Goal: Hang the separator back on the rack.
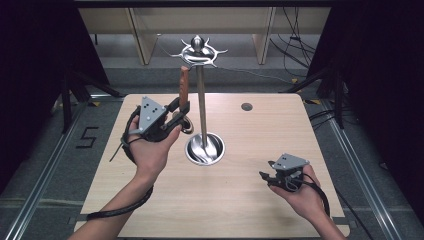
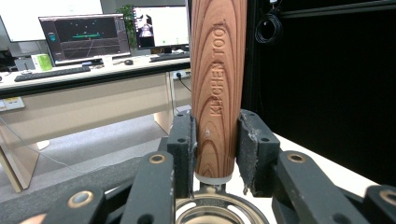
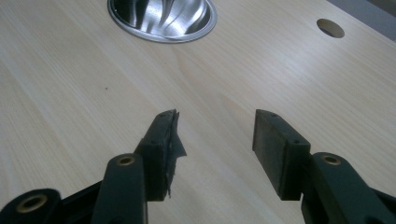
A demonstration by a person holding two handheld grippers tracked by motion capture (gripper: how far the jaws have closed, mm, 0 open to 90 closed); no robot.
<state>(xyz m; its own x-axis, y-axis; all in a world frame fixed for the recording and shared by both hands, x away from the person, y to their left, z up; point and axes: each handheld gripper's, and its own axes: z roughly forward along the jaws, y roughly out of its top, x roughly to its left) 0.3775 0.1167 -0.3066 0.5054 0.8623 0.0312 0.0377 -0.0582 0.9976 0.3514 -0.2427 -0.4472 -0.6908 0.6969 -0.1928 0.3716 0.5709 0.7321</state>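
Observation:
A kitchen tool with a wooden handle (image 1: pixel 184 87) stands upright left of the metal rack's pole (image 1: pixel 202 100). My left gripper (image 1: pixel 182 112) is shut on the handle's lower end. In the left gripper view both pads press the handle (image 2: pixel 217 70), stamped "KITCHEN TOOL", and a round metal part (image 2: pixel 219 212) shows just below it. The handle's top reaches close under the rack's ring of hooks (image 1: pixel 199 51). My right gripper (image 1: pixel 265 177) hovers low over the table's right front, open, with nothing between its fingers (image 3: pixel 215 126).
The rack's shiny round base (image 1: pixel 205 148) sits mid-table, and it lies ahead of the right gripper in its own view (image 3: pixel 161 16). A small round hole (image 1: pixel 246 106) pierces the wooden table (image 1: pixel 240 200) at the back. Black curtains flank both sides.

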